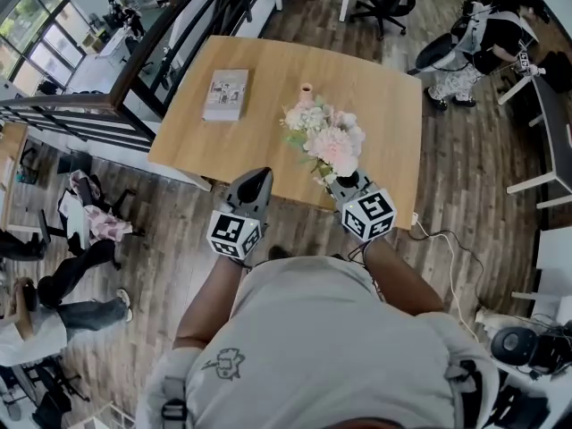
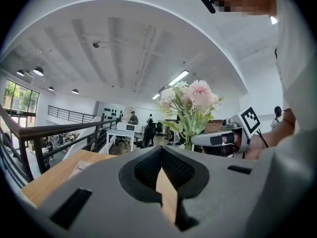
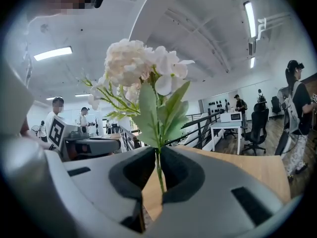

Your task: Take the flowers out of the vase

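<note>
A bunch of pink and white flowers (image 1: 327,138) with green leaves hangs over the front right part of the wooden table (image 1: 384,105), clear of the small pink vase (image 1: 307,94) further back. My right gripper (image 1: 345,182) is shut on the thin green stem (image 3: 159,175), and the blooms (image 3: 143,66) stand upright above its jaws. My left gripper (image 1: 259,176) is to its left at the table's front edge, shut with nothing in it. In the left gripper view the flowers (image 2: 190,100) and the right gripper (image 2: 223,139) show to the right.
A book (image 1: 225,94) lies on the table's back left. A black railing (image 1: 134,70) runs along the left. A person sits beyond the table at the far right (image 1: 474,52), and another at the lower left (image 1: 54,284). A cable (image 1: 447,239) trails on the floor.
</note>
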`<state>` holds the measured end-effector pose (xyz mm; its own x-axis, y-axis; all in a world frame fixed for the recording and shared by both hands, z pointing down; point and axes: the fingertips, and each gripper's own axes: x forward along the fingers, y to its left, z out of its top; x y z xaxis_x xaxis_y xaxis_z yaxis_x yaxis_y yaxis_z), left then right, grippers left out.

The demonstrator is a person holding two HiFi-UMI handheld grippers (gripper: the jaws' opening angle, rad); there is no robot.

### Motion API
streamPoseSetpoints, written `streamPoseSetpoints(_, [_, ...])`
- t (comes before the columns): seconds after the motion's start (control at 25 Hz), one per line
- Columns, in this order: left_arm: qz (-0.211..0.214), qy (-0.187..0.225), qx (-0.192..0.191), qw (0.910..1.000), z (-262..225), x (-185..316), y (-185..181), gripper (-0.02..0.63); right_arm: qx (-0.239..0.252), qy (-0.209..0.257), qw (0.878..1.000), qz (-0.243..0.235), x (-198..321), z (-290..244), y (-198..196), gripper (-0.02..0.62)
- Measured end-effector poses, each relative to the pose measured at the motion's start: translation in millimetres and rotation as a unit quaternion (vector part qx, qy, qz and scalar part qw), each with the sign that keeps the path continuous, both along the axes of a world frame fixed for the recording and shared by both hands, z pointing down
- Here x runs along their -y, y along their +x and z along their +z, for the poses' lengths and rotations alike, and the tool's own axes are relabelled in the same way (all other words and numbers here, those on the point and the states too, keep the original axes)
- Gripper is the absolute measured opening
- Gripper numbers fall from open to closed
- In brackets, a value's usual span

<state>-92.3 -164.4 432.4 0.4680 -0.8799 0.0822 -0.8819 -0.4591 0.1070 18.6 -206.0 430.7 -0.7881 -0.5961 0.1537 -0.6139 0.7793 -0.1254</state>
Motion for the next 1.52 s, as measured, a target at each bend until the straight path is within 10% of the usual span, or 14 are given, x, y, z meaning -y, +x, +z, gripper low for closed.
streamPoseSetpoints(0.72, [-0.051, -0.015, 0.009, 0.9985, -2, -75, 120, 0.005, 0.023, -0.011, 0.997, -0.067, -56, -6, 119, 0.040])
streamPoseSetpoints(1.52, [-0.012, -0.002, 0.019, 0.9997, -31, -165, 103, 0.005, 0.031, -0.032, 0.997, -0.055, -157, -10, 103, 0.041])
